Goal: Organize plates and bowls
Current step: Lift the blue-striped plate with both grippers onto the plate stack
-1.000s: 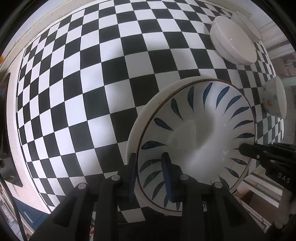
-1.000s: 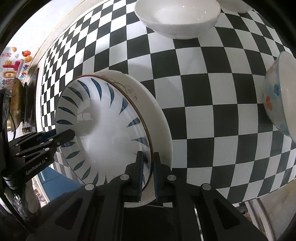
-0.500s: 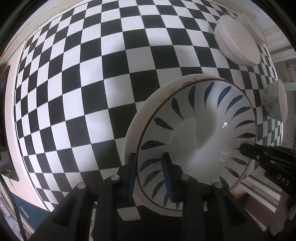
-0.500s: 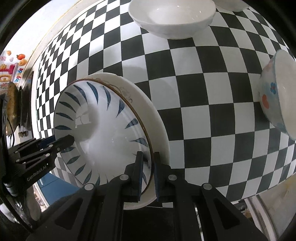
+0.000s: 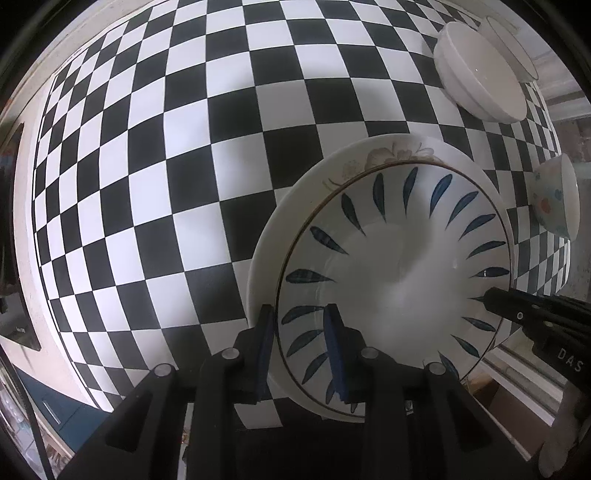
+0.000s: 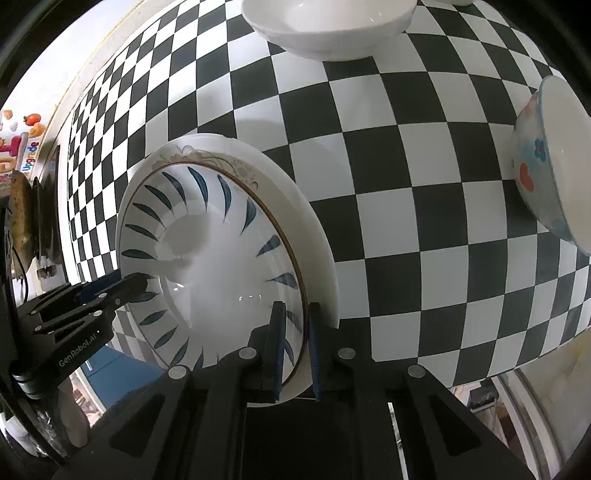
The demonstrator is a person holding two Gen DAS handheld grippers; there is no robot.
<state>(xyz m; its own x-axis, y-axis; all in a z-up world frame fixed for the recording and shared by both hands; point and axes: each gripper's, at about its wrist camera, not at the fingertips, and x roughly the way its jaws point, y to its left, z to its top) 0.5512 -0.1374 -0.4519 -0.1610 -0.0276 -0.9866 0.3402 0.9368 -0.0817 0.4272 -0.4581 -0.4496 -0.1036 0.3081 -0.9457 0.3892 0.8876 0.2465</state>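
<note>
Checkered cloth (image 5: 184, 184) covers the table, with much bare room on its far side. Both grippers hold the blue-leaf bowl (image 5: 399, 266) by opposite rims: the left gripper (image 5: 299, 343) is narrow, one pad inside and one outside; the right gripper (image 6: 295, 339) pinches likewise. The bowl sits in a floral plate (image 5: 369, 158) near the table's edge. Stacking seems in hand; next, I judge, release and lift clear, minding the white bowl (image 6: 325, 29) and spotted bowl (image 6: 546, 166).
</note>
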